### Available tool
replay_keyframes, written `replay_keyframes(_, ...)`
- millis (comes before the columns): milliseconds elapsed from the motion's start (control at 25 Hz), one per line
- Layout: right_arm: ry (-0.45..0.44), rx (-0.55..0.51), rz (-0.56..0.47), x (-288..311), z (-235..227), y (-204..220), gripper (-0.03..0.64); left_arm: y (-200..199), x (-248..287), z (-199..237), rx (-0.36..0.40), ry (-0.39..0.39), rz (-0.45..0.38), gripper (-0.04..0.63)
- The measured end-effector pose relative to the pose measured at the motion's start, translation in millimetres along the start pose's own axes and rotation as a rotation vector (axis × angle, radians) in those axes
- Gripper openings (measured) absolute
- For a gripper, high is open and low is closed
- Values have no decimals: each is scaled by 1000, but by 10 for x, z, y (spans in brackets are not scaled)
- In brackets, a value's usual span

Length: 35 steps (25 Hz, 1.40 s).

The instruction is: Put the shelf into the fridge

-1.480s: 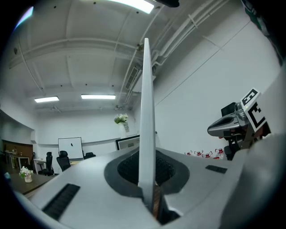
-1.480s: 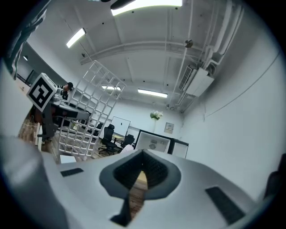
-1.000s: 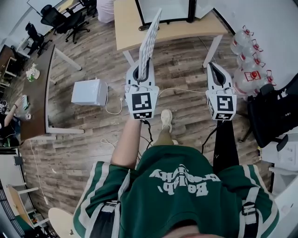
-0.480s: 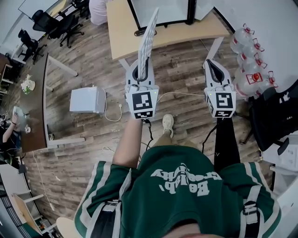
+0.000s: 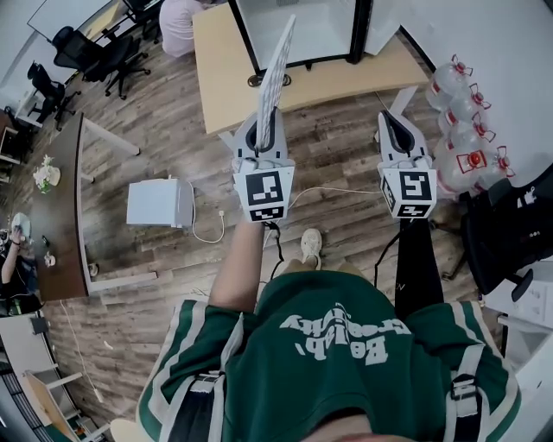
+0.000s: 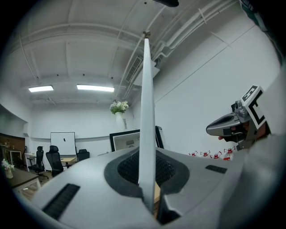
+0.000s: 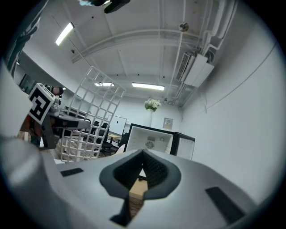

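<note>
The white wire shelf (image 5: 277, 67) stands on edge, upright, with my left gripper (image 5: 263, 136) shut on its lower rim. In the left gripper view the shelf (image 6: 146, 107) shows edge-on, rising from between the jaws of that gripper (image 6: 149, 199). My right gripper (image 5: 393, 125) is level beside it, shut and holding nothing; its tips (image 7: 142, 157) meet. The fridge (image 5: 302, 24) stands open on the light wooden table (image 5: 226, 73) ahead. From the right gripper view I see its white inside (image 7: 152, 139) and the shelf grid (image 7: 91, 120) at the left.
Water bottles (image 5: 462, 129) are stacked at the right wall, with a black bag (image 5: 510, 224) nearer. A white box (image 5: 160, 203) with a cable lies on the wooden floor at the left. A dark desk (image 5: 65, 207) and office chairs (image 5: 86, 52) stand further left.
The person has walked forward: the table and fridge are nearer and lower in the head view. Both grippers went along, holding their pose. The shelf stays in the left gripper.
</note>
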State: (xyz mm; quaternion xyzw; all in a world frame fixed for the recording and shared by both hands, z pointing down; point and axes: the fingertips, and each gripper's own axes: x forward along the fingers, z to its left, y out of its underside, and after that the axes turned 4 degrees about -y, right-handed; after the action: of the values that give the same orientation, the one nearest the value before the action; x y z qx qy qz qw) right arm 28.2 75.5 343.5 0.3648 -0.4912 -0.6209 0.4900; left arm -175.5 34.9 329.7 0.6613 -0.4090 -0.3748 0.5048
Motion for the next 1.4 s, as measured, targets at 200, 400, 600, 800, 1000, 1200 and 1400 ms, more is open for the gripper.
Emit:
replay_keyframes(200, 8, 1, 1, 326, -63, 4, 3, 61, 323, 99, 0, 15, -3, 26)
replay_keyframes(400, 20, -2, 11, 600, -104, 32, 3, 158, 593, 216, 7, 31, 0, 26)
replay_keyframes(600, 32, -7, 8, 801, -173, 30, 3, 214, 808, 262, -8, 42, -8, 26)
replay_keyframes(800, 42, -9, 3, 928, -218, 32, 3, 246, 975, 265, -27, 56, -15, 26)
replay_keyframes(1000, 45, -11, 24, 997, -263, 108, 4, 275, 1099, 223, -36, 73, -14, 26)
replay_keyframes(1200, 51, -6, 22, 1054, -312, 115, 5, 305, 1194, 197, -15, 84, -13, 26)
replay_keyframes(1400, 45, -14, 14, 1205, -446, 132, 3, 326, 1376, 151, 1, 82, -13, 26)
